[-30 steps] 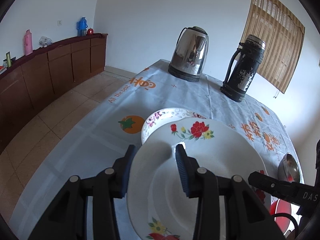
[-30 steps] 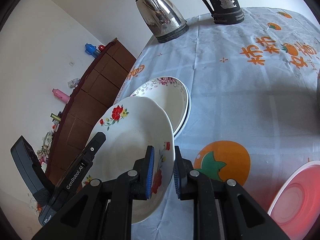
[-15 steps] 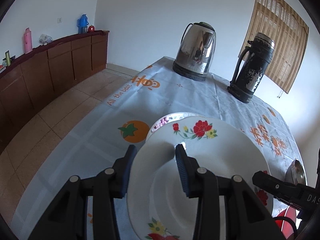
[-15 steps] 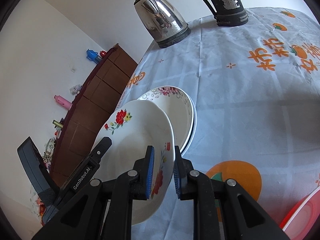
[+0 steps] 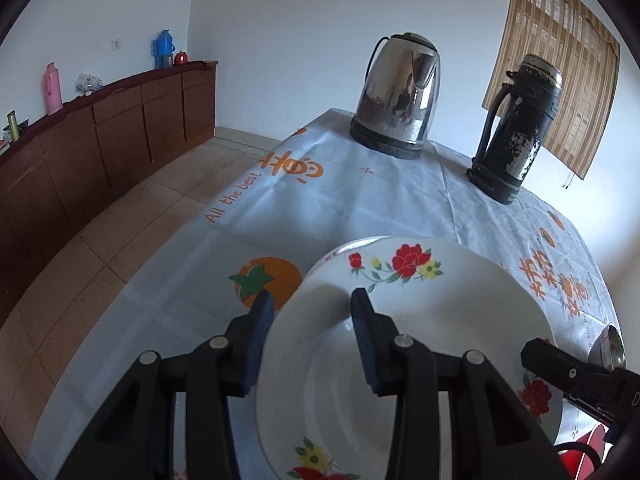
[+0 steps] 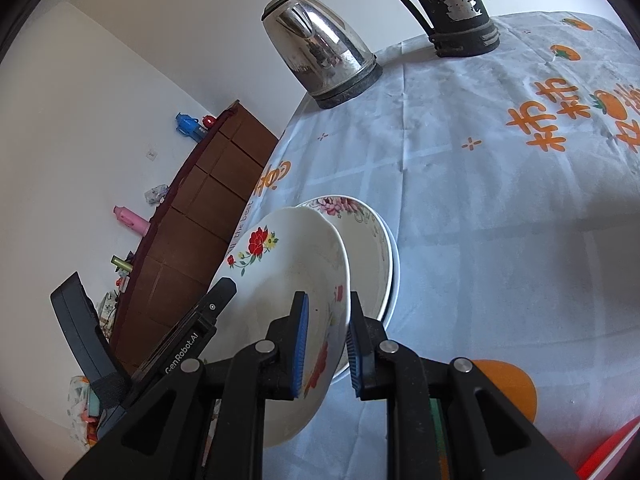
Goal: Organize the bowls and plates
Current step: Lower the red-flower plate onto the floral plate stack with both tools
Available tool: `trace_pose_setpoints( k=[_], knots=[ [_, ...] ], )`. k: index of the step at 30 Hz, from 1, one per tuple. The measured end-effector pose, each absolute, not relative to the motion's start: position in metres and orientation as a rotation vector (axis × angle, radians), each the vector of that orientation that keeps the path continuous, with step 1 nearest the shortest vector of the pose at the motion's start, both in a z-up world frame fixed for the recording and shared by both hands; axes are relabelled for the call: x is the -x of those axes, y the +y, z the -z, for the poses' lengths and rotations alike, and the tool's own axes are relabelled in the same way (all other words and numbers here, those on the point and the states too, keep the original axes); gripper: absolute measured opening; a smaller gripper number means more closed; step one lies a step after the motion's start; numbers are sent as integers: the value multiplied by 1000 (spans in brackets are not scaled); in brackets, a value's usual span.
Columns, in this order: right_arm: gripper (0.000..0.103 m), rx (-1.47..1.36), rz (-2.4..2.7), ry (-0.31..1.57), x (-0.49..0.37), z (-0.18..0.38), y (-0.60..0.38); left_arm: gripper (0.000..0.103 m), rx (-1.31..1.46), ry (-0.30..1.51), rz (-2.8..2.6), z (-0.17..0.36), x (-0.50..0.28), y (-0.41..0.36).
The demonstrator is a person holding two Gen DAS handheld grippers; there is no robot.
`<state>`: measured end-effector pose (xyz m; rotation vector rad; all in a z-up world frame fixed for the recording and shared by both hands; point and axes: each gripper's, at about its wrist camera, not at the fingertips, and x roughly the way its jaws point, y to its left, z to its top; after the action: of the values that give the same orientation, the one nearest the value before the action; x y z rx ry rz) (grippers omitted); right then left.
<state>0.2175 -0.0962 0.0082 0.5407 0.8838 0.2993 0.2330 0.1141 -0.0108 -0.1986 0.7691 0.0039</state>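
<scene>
Both grippers have carried the white red-flowered ceramic plate [image 5: 420, 344] nearer the stacked plates [image 6: 372, 240] at the table's [image 6: 460, 200] left edge; left gripper [image 5: 312, 336] and right gripper [image 6: 326, 336] pinch opposite rims for level stacking.

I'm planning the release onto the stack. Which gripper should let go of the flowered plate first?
Probably left: it straddles the flowered plate loosely, while the right pinches its rim by the stacked bowls.

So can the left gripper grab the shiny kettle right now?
Probably not: the left gripper is clamped on the flowered plate, and the kettle stands at the table's far end.
</scene>
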Motion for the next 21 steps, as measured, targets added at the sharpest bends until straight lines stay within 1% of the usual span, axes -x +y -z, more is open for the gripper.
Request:
trace_pose_setpoints(
  k=[11,12,13,14,18,21],
  knots=[
    [20,-520,-277,872,-230,0,-93,38,134,767,-44,17,-248,107],
    [20,-522,-279,873,-231,2,-93,33,118,757,-43,17,-249,104],
    [20,-519,-278,874,-231,4,-93,24,99,744,-25,15,-247,100],
    [20,-514,-271,876,-231,5,-93,21,82,737,-4,13,-246,94],
    [20,-520,-293,884,-232,9,-89,22,1,719,20,13,-242,69],
    [19,-506,-277,897,-234,15,-86,22,-2,738,35,17,-243,67]
  ],
)
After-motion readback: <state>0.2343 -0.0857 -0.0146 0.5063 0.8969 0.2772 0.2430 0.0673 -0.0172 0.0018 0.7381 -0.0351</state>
